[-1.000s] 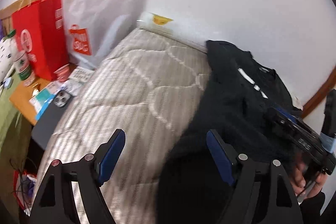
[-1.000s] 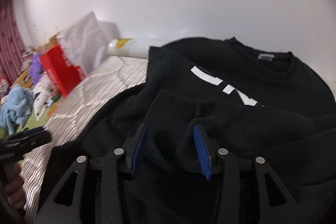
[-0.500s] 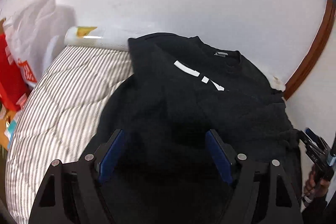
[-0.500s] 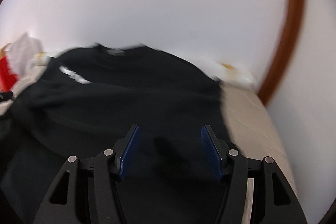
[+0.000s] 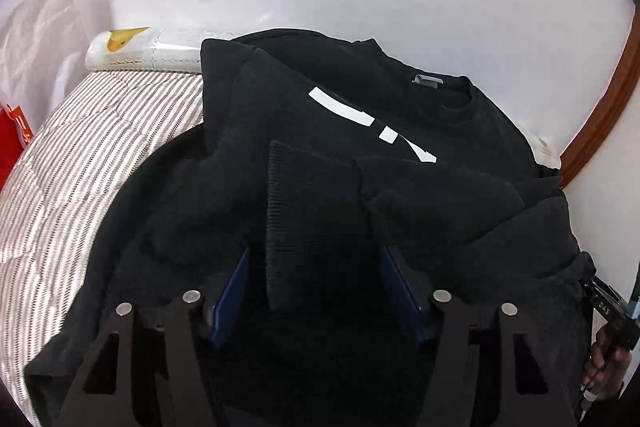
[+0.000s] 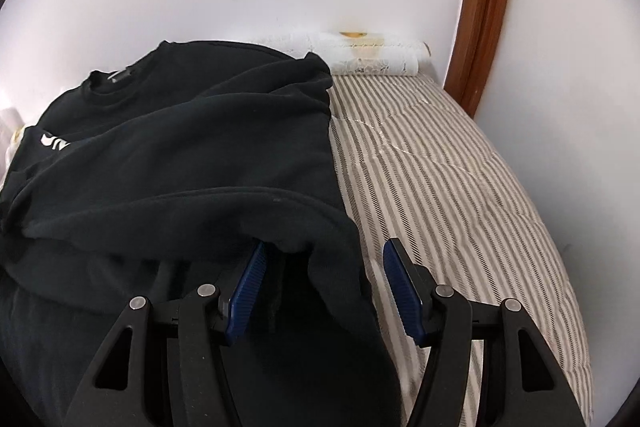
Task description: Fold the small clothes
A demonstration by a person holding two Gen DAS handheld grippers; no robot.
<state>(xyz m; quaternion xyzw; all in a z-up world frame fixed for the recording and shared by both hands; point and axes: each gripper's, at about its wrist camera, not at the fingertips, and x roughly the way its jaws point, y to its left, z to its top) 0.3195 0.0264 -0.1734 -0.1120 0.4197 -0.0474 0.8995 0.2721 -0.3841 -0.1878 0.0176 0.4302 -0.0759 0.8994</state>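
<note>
A black sweatshirt with white lettering lies on the striped bed, collar toward the wall. One sleeve is folded across its chest. The ribbed cuff of that sleeve sits between the blue pads of my left gripper. Its jaws are closing, and a gap still shows beside the cuff. My right gripper hovers open over the sweatshirt's right edge. Its left pad is tucked under a fold and its right pad hangs over bare quilt. At the left wrist view's right rim, a hand holds that right gripper.
The striped quilt shows bare to the right of the sweatshirt and to its left. A white lace roll lies along the wall. A wooden frame rises at the right. White and red bags stand at the far left.
My right gripper let go of the sleeve cuff and swung right to the sweatshirt's edge. My left gripper moved from the bare quilt over the sweatshirt, and its jaws narrowed around the cuff.
</note>
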